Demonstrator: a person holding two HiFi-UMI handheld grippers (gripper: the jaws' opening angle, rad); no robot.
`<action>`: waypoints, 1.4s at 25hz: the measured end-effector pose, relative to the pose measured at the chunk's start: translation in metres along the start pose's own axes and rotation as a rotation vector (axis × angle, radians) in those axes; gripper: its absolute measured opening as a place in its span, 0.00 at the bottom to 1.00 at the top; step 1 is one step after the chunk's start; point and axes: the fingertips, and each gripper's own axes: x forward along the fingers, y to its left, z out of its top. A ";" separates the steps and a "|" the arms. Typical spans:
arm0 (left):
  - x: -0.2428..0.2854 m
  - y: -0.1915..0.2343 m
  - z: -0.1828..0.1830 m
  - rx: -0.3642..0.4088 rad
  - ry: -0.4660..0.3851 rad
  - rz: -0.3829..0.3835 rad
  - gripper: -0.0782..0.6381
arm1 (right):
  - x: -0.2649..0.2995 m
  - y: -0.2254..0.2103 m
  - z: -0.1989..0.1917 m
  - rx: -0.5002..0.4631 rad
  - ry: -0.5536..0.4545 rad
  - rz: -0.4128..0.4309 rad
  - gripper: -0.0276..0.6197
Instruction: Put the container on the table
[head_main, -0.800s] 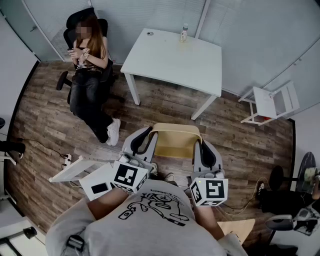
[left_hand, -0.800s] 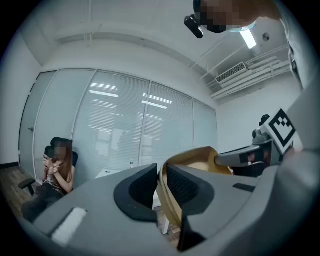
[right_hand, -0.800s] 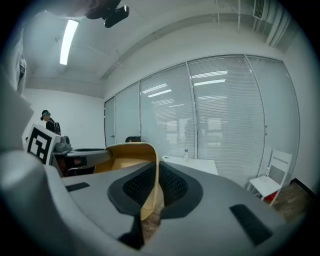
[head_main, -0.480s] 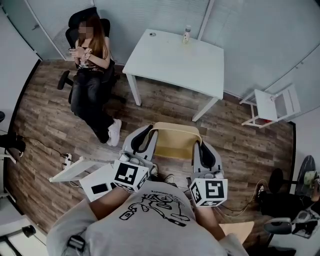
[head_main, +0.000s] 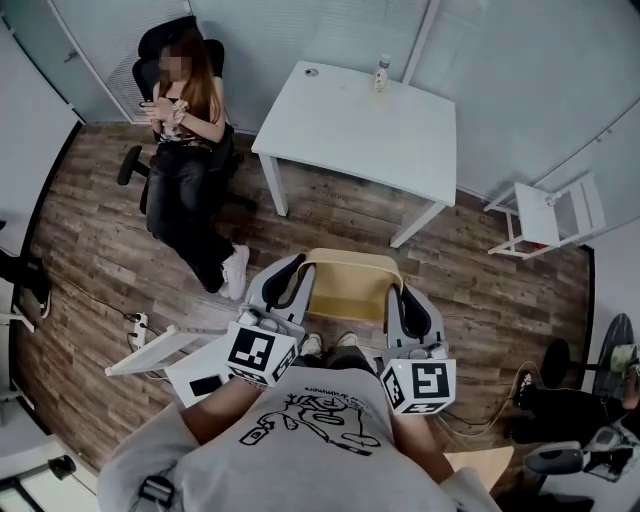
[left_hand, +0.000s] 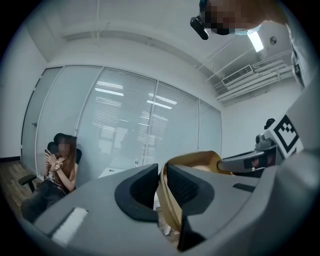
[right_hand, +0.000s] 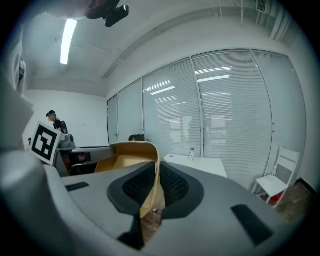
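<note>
A tan open container (head_main: 352, 285) hangs in the air between my two grippers, above the wooden floor. My left gripper (head_main: 291, 282) is shut on the container's left wall (left_hand: 172, 200). My right gripper (head_main: 409, 300) is shut on its right wall (right_hand: 152, 185). The white table (head_main: 365, 125) stands ahead across the floor, with a small bottle (head_main: 381, 72) at its far edge; the table (right_hand: 197, 164) and bottle (right_hand: 191, 152) also show in the right gripper view. The left gripper view shows the table (left_hand: 117, 171) as well.
A person sits on a black office chair (head_main: 185, 120) at the left, beside the table. A white folding chair (head_main: 550, 215) stands at the right. A white low stand (head_main: 160, 350) and cables lie on the floor at my left. Glass walls with blinds close off the room's far side.
The table, the seated person and the white chair have shifted slightly right and up in the head view. Both grippers keep the same hold on the container.
</note>
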 end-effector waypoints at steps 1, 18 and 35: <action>0.003 0.001 0.000 -0.002 0.001 -0.003 0.18 | 0.003 -0.002 0.001 -0.002 0.002 -0.001 0.07; 0.147 0.006 -0.015 -0.007 0.068 -0.020 0.18 | 0.091 -0.114 0.003 0.068 0.000 -0.014 0.07; 0.317 -0.014 0.004 0.005 0.068 -0.006 0.18 | 0.173 -0.260 0.036 0.081 -0.020 0.006 0.07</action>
